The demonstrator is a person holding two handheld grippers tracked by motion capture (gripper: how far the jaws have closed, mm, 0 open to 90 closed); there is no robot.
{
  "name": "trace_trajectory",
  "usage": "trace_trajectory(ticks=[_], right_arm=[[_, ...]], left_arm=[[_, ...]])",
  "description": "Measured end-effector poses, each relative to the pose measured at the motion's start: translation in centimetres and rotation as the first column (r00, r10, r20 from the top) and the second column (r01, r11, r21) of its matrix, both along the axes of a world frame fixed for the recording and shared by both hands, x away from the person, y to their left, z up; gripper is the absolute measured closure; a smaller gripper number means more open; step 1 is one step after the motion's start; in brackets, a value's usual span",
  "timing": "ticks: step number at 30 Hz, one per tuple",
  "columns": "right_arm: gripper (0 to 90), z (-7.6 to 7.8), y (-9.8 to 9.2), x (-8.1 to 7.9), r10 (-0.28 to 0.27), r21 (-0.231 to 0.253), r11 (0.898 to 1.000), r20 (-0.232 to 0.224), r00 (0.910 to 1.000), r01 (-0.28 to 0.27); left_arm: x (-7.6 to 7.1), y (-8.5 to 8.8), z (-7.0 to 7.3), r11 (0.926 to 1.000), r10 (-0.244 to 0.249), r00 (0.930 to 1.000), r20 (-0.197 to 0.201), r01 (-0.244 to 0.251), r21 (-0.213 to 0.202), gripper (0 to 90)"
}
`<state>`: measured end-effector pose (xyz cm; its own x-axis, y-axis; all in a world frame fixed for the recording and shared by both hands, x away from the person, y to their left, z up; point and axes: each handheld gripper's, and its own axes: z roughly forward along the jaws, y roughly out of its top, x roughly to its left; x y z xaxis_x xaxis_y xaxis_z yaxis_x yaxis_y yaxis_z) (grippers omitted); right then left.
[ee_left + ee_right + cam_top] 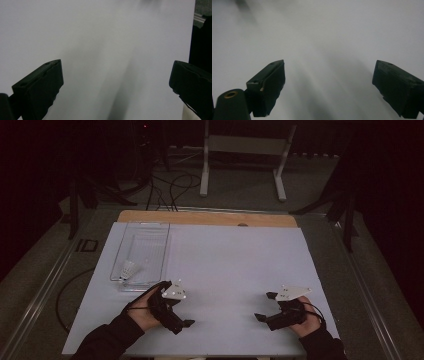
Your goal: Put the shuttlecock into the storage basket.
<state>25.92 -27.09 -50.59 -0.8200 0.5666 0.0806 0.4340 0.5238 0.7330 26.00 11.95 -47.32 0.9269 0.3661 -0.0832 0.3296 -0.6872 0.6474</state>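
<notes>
Both black two-jaw grippers, left (176, 312) and right (266, 306), rest released, jaws wide. White feathered shuttlecock (128, 269) lies in the clear plastic tray (150, 227); approach from above, gripping its cork.

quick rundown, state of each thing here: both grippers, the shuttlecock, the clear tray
left gripper: open, jaws wide apart, nothing between them, low over the white sheet
right gripper: open, jaws wide apart, nothing between them
shuttlecock: lying inside the tray at its near end, untouched
clear tray: resting flat on the table's left side, holding the shuttlecock
white sheet: flat, bare between the two grippers
</notes>
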Motion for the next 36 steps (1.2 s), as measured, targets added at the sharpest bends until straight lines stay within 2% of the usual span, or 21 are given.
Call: trace_trajectory(ticks=[4, 8, 14, 19, 20, 25, 29, 36], right_arm=[[11.0, 0.1, 0.0, 0.0, 0.002, 0.0, 1.0, 0.005, 1.0, -0.002], [11.0, 0.0, 0.0, 0.0, 0.003, -0.002, 1.0, 0.009, 1.0, -0.003], [11.0, 0.0, 0.2, -0.1, 0.003, -0.001, 1.0, 0.009, 1.0, -0.003], [11.0, 0.0, 0.1, -0.1, 0.002, -0.004, 1.0, 0.009, 1.0, -0.002], [11.0, 0.0, 0.1, 0.0, 0.003, -0.004, 1.0, 0.009, 1.0, -0.003], [11.0, 0.0, 0.0, -0.1, 0.002, -0.006, 1.0, 0.011, 0.9999, -0.001], [11.0, -0.2, 0.1, 0.0, 0.003, -0.005, 1.0, 0.005, 1.0, -0.003], [11.0, -0.2, 0.1, -0.1, 0.002, -0.007, 1.0, 0.005, 1.0, -0.002]], left_arm=[[-0.5, 0.6, -0.3, 0.9999, 0.012, 0.9999, 0.0, -0.012, -0.012, 0.0], [-1.0, 1.7, -0.8, 0.9991, 0.035, 0.9992, 0.02, -0.034, -0.026, 0.0], [-1.5, 2.7, -2.0, 0.9977, 0.059, 0.9983, 0.005, -0.059, -0.035, 0.0], [-1.8, 3.5, -2.5, 0.9953, 0.076, 0.9971, -0.002, -0.076, -0.061, 0.0], [-1.9, 4.0, -2.7, 0.9921, 0.097, 0.9953, -0.007, -0.097, -0.08, 0.0], [-1.9, 5.2, -3.1, 0.9821, 0.14, 0.9899, -0.019, -0.142, -0.124, 0.0], [-2.1, 6.0, -3.2, 0.9745, 0.17, 0.9854, 0.003, -0.168, -0.149, 0.0], [-2.6, 6.8, -3.4, 0.9572, 0.24, 0.9702, 0.035, -0.23, -0.176, 0.0]])
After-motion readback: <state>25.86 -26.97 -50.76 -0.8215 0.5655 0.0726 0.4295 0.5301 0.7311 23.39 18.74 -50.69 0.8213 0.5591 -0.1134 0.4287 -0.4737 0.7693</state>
